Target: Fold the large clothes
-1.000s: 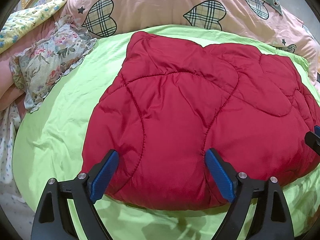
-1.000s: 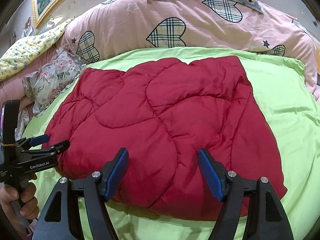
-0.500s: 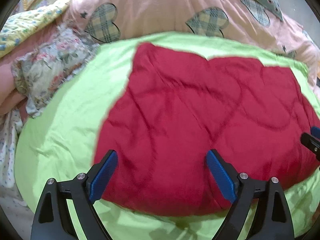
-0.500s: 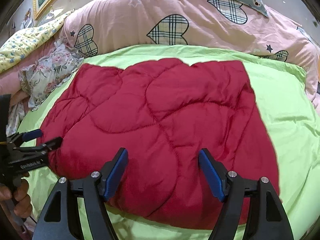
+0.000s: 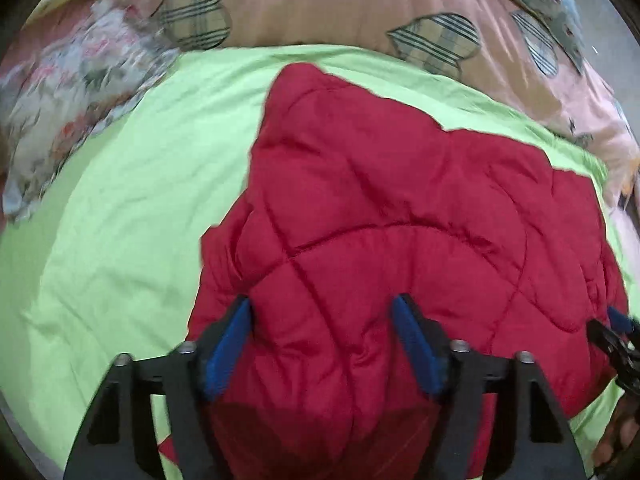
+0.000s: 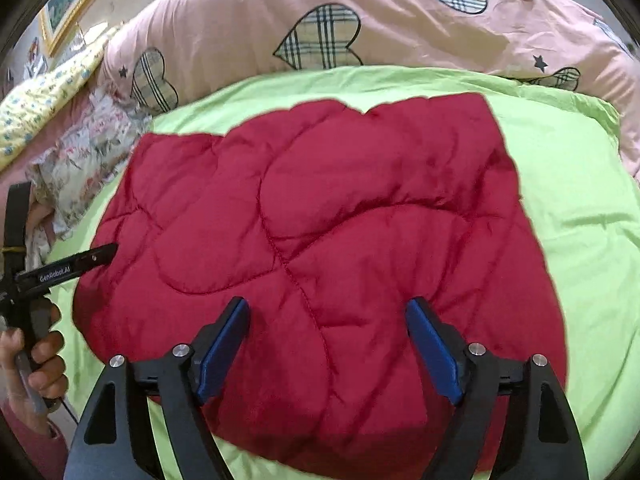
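The red quilted garment [image 6: 320, 240] lay spread on the green bed sheet [image 6: 580, 200], bare sheet showing past its left and right edges. The left tool [image 5: 322, 344] was wide apart over the near-left edge, the right tool [image 6: 326, 340] wide apart above the near edge. A pink duvet [image 6: 240, 32] bordered the far side.

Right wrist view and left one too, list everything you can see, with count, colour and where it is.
Jacket: one, red quilted, flat in the middle of the sheet.
Sheet: one, lime green, under the jacket.
Duvet: one, pink with plaid hearts, behind the sheet.
Floral cloth: one, pale flowered, left of the jacket.
Yellow cloth: one, yellow flowered, far left.
Picture frame: one, gold, upper left wall.
Left gripper: open, over the jacket's left edge.
Right gripper: open, over the jacket's near edge.
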Demonstrator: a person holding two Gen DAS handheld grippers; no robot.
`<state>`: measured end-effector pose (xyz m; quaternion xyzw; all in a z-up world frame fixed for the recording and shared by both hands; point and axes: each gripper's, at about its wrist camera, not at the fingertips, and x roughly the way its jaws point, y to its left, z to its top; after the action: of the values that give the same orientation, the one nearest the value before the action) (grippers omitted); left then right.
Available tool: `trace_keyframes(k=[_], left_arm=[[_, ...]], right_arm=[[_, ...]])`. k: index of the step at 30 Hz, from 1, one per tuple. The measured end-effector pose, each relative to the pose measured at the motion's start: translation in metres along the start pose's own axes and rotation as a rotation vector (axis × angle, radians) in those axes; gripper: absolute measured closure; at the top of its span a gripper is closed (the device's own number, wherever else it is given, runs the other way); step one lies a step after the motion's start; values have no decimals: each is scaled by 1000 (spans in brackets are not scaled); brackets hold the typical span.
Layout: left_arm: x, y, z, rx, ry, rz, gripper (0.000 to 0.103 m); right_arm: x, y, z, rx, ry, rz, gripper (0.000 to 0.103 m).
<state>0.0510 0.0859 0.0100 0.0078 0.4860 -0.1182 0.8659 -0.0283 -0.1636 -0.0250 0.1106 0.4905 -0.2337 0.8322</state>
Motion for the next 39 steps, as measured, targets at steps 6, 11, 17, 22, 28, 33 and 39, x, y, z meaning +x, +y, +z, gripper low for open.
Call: trace_keyframes(k=[6,11,17,22,28,33,39], left_arm=[[19,-3,17,26,14,-20,52],[3,2,9,-11,-24,16,47],[-43,-16,-13,-31,-105,-41,43],[-41,-61,-24,90,-65,-116,41],[6,-75,-35,136,8,-42,35],[13,-74,-30,132,14,-53,34],[7,-77,-23,137,1,-41,33]], right_arm=[[29,-20,19,92,14,22,87],[32,-26,14,141,10,37,89],[35,-27,18,146,12,49,89],[33,-28,16,148,1,43,90],[20,-41,12,197,5,92,90],[-10,-29,24,128,-62,72,81],[26,-18,20,42,5,10,72]])
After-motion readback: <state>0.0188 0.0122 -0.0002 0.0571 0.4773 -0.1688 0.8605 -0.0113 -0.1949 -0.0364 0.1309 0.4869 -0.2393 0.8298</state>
